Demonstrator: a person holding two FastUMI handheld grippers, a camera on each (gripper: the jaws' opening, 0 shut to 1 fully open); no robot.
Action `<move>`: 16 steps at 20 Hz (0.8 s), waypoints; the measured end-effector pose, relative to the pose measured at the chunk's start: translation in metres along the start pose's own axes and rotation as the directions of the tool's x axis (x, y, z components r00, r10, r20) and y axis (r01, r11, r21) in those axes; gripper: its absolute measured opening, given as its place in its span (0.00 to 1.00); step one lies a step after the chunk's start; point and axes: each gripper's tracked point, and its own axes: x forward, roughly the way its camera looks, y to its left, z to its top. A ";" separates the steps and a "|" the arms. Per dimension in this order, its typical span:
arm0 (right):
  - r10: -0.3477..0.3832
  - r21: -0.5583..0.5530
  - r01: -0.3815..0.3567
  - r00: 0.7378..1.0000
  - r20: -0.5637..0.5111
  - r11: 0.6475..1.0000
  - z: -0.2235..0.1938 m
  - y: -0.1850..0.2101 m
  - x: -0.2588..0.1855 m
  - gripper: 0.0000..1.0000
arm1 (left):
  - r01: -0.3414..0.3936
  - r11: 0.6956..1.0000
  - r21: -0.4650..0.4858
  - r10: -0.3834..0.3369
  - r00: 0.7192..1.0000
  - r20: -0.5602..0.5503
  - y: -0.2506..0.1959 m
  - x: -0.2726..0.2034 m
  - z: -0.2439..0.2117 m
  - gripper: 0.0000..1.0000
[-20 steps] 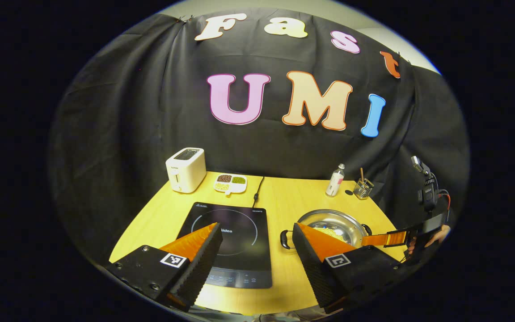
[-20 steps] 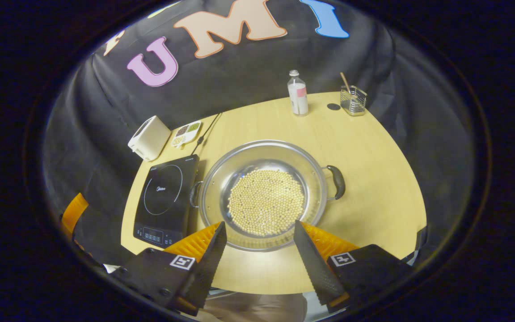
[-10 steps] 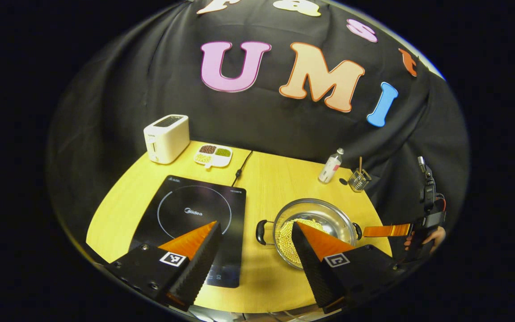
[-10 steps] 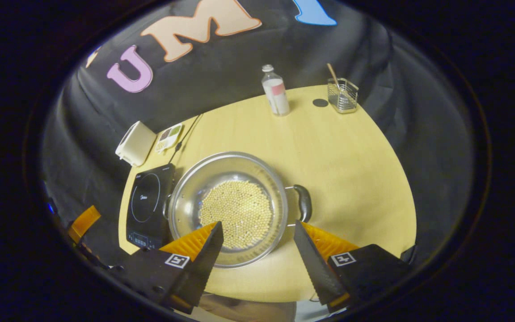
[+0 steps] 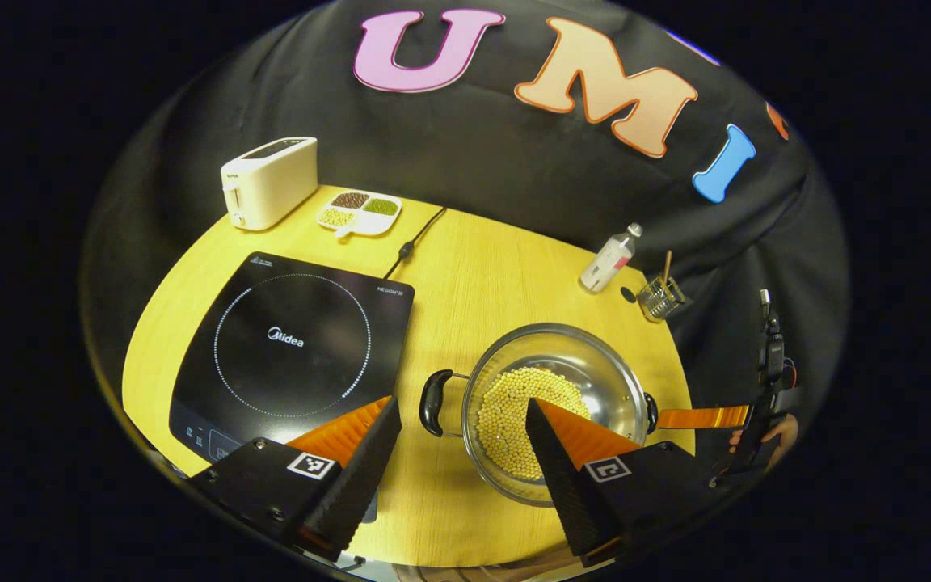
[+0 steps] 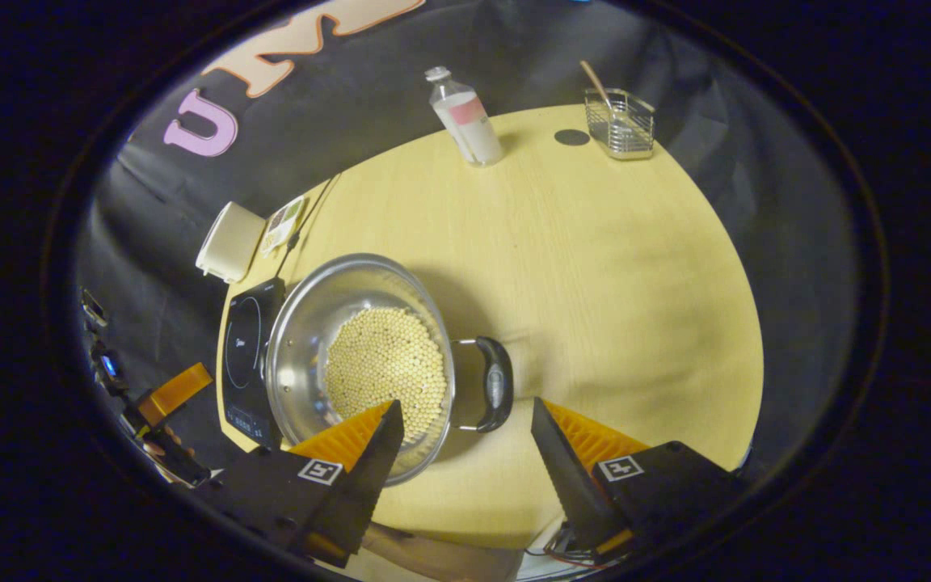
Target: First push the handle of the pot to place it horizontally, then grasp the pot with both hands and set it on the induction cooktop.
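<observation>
The left gripper hangs with its jaws spread wide and holding nothing; the pot's near black handle sits in the gap between its fingers, toward 12 o'clock. The right gripper is likewise spread and bare, with the other black handle just ahead at 12 o'clock. So each gripper has 1 handle in front of it, neither touching. The pot is a round, shiny steel bowl shape holding small pale beans, resting on the smooth wooden table. Its 2 looped handles appear to lie on a line running 9 to 3 o'clock in the left gripper view. The flat, glossy black induction cooktop lies at 9 o'clock of the pot, just beside it, nearer the left gripper.
</observation>
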 end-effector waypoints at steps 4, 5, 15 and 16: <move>0.031 0.021 -0.030 0.998 -0.052 0.999 0.002 -0.004 0.019 0.94 | -0.003 1.000 -0.010 0.002 0.996 -0.086 0.004 0.029 -0.013 0.96; 0.039 0.025 -0.037 0.997 -0.068 0.999 0.001 -0.005 0.023 0.98 | 0.000 1.000 -0.012 -0.001 0.994 -0.106 0.005 0.036 -0.015 0.96; 0.112 0.050 -0.104 0.976 -0.188 0.993 -0.003 0.001 0.061 0.89 | 0.009 0.999 -0.041 -0.019 0.968 -0.252 0.008 0.088 -0.037 0.96; 0.119 0.053 -0.111 0.973 -0.196 0.992 -0.004 0.003 0.064 0.89 | 0.008 0.999 -0.041 -0.019 0.965 -0.260 0.009 0.091 -0.038 0.95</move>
